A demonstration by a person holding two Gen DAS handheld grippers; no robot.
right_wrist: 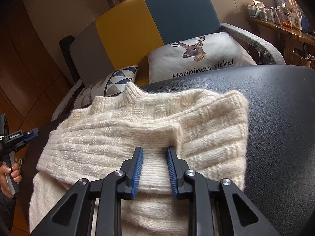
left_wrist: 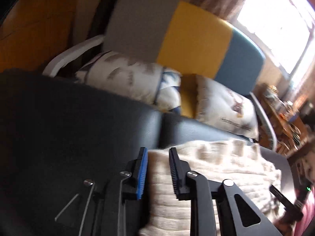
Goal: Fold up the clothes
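Note:
A cream knitted sweater (right_wrist: pixel 137 122) lies partly folded on a black leather surface (right_wrist: pixel 279 118), with a sleeve laid across its body. My right gripper (right_wrist: pixel 154 151) is open, its blue-padded fingers (right_wrist: pixel 138 161) standing on either side of a ribbed strip of the knit just below the sleeve cuff. In the blurred left wrist view, my left gripper (left_wrist: pixel 157 155) is open over the sweater's (left_wrist: pixel 216 169) left edge. The left gripper (right_wrist: pixel 29 134) also shows at the far left of the right wrist view, off the sweater, held by a hand (right_wrist: pixel 11 171).
Behind the leather surface stands a grey, yellow and teal sofa (right_wrist: pixel 122 31) with a deer cushion (right_wrist: pixel 196 59) and a triangle-patterned cushion (right_wrist: pixel 116 78). A wooden shelf (right_wrist: pixel 275 19) with small items runs along the right. A bright window (left_wrist: pixel 275 19) is behind.

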